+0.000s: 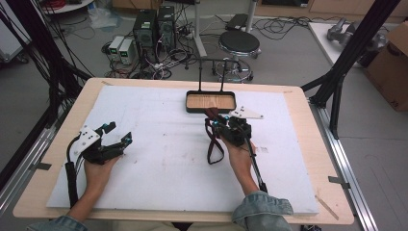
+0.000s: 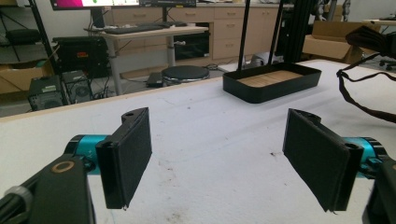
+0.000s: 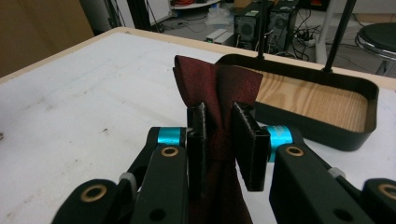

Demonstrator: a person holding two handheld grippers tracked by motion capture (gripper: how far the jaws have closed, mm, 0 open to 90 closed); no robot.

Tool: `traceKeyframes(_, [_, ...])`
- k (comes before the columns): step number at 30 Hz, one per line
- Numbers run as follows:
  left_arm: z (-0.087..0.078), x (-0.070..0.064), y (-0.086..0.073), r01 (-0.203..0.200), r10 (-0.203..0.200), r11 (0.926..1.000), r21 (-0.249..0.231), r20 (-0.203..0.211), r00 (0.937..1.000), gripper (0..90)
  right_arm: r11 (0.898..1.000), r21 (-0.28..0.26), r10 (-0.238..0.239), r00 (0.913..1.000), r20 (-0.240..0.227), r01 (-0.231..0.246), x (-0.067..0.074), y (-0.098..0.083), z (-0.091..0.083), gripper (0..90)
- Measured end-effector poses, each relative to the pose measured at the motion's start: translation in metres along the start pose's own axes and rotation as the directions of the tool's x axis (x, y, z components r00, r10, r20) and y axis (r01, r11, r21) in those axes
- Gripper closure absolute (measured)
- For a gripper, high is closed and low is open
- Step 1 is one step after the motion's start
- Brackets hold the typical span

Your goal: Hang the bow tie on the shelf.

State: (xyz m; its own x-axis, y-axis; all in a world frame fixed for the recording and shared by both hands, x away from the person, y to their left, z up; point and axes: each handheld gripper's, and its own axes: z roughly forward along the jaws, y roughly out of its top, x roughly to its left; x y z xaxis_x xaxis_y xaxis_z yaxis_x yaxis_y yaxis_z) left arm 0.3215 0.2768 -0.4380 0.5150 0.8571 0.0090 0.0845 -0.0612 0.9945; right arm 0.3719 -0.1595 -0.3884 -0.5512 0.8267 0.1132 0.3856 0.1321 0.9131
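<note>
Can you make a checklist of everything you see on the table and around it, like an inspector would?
Surface: white mat on a wooden table, with some small dark marks.
Job's things: dark red bow tie pinched in the right gripper, its strap hanging down; black tray with a wooden floor just beyond it.
Clutter: nothing seen on the mat.
Grippers: left gripper open with nothing between its pads, resting low at the left; right gripper shut on the bow tie.
Cables: one trails from each gripper; a tangle lies on the floor behind.
Surroundings: stool, computer towers, cardboard box.
</note>
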Motion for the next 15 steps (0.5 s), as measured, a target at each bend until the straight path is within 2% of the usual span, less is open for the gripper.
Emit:
traceKeyframes(4, [0.0, 0.0, 0.0, 0.0, 0.0, 1.0, 0.0, 0.0, 1.0, 24.0, 1.0, -0.016, -0.01, 0.9999, 0.007, 0.011, -0.003, 0.006, -0.002, 75.6])
traceKeyframes(12, [0.0, 0.0, 0.0, 0.0, 0.0, 1.0, 0.001, -0.001, 1.0, 24.1, 0.999, -0.039, 0.012, 0.9994, 0.031, -0.011, -0.015, 0.016, -0.006, 75.6])
traceKeyframes(15, [0.0, 0.0, 0.0, -0.002, 0.002, 1.0, 0.001, 0.001, 1.0, 24.1, 0.999, -0.053, 0.006, 0.999, 0.044, -0.003, -0.019, 0.02, -0.007, 75.6])
